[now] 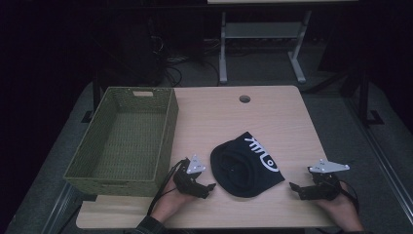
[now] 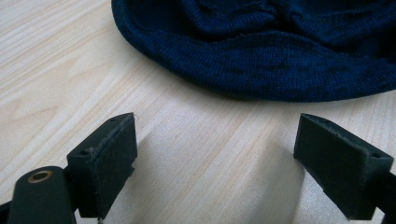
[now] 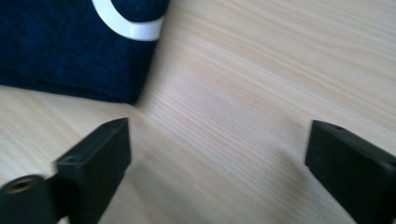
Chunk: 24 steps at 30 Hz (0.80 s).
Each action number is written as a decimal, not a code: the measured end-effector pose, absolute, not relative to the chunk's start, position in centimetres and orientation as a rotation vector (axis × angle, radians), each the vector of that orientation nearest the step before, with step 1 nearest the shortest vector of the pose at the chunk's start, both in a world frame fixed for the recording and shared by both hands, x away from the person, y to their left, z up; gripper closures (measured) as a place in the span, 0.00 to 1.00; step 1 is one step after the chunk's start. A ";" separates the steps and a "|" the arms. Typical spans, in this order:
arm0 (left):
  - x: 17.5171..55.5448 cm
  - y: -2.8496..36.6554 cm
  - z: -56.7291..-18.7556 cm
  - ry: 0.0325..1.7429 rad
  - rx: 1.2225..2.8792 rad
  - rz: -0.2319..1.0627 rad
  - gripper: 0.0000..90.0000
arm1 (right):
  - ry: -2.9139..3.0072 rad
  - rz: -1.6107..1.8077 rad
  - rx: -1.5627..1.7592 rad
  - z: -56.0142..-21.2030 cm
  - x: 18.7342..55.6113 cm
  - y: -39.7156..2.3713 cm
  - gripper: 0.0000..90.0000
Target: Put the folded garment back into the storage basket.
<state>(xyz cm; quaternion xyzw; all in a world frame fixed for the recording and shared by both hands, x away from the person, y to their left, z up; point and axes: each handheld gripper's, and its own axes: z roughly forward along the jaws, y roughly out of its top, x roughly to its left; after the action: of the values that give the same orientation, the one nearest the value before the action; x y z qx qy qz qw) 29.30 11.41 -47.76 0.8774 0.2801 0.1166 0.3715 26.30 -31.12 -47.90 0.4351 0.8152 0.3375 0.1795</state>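
A green woven basket (image 1: 124,141) sits on the left part of the table (image 1: 287,122), its near corner close to the left gripper (image 1: 208,187). That gripper rests low over the table in the person's left hand (image 1: 168,204), pointing toward the hat, its fingers (image 2: 109,161) spread apart with only bare wood between them; the hat's rounded edge lies just beyond their tips, not touching. The dark knitted hat (image 1: 246,165), with a white design near its right side, lies flat in the middle of the table between the two grippers. Right of it, the right gripper (image 1: 295,187) points at the hat's near right corner, fingers (image 3: 98,161) spread wide and holding nothing, near that corner but apart from it.
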 end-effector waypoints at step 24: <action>30.5 9.1 -44.5 0.689 2.360 0.179 0.14 | 2.305 0.963 1.264 -48.3 26.7 -31.2 0.02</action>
<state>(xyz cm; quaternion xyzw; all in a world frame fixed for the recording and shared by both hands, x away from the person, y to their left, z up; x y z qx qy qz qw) 30.47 9.06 -44.50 0.9031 0.2637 0.0685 0.3320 26.74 -31.23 -48.34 0.4448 0.8114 0.3389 0.1701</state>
